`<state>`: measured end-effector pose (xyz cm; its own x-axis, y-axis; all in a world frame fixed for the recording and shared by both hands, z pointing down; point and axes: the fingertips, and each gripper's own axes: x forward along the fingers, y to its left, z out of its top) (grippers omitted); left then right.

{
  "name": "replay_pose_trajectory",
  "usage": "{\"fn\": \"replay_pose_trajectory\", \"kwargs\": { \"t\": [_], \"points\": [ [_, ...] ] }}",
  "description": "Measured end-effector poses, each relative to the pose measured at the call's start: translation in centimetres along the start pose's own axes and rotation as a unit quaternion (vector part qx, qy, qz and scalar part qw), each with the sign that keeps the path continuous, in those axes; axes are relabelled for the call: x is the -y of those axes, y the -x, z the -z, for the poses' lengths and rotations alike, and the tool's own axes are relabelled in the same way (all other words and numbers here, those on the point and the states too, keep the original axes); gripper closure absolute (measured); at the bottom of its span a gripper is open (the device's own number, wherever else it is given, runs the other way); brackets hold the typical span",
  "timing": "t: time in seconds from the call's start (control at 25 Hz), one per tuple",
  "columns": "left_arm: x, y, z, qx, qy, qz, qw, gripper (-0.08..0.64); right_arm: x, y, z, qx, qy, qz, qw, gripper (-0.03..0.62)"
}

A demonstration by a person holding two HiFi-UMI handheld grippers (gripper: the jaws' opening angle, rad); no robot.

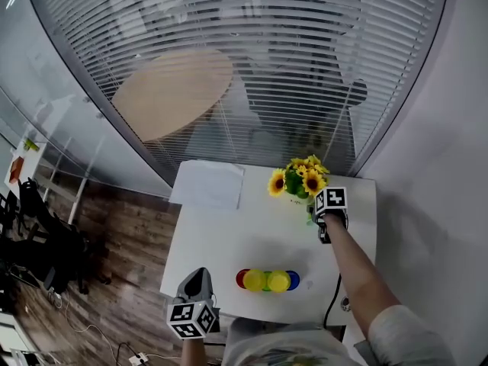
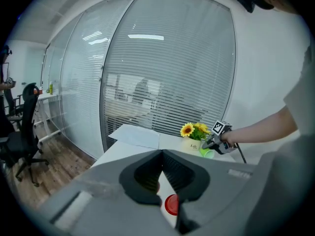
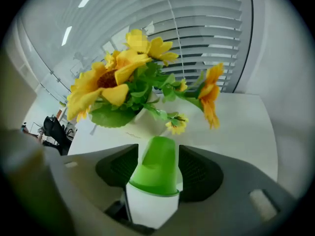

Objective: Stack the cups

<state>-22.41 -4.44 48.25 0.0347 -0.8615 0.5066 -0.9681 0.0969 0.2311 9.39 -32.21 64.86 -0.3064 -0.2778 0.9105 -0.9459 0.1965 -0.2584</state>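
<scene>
A row of cups lies near the front edge of the white table: red, yellow, another yellow and blue, partly overlapping. A green cup with a white inside sits between the jaws of my right gripper, mouth toward the camera. Narrow gaps show beside it, so the jaws stand open around it. This gripper hangs beside the sunflower pot. My left gripper is at the table's front left, shut and empty. The red cup shows just beyond its jaws.
A pot of sunflowers stands at the back right, right in front of the green cup. A white sheet of paper lies at the back left. A black cable hangs off the right front edge. Glass with blinds backs the table.
</scene>
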Motion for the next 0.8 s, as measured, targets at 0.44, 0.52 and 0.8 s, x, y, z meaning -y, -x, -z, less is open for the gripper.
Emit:
{"fn": "replay_pose_trajectory", "kwargs": {
  "t": [0.44,0.52,0.8],
  "points": [
    [1.1,-2.4,-0.1,0.001,-0.010,0.014,0.9999,0.554,0.0,1.5,1.7,0.057,-0.001,-0.030,0.998,0.367],
    [1.5,-2.9,-0.4,0.002,-0.012,0.021,0.9997,0.554,-0.4,2.6,2.2,0.086,0.021,-0.039,0.995,0.370],
    [3.6,-4.0,-1.8,0.006,-0.024,0.050,0.9984,0.554,-1.2,6.5,5.3,0.196,0.114,-0.054,0.972,0.371]
  ]
}}
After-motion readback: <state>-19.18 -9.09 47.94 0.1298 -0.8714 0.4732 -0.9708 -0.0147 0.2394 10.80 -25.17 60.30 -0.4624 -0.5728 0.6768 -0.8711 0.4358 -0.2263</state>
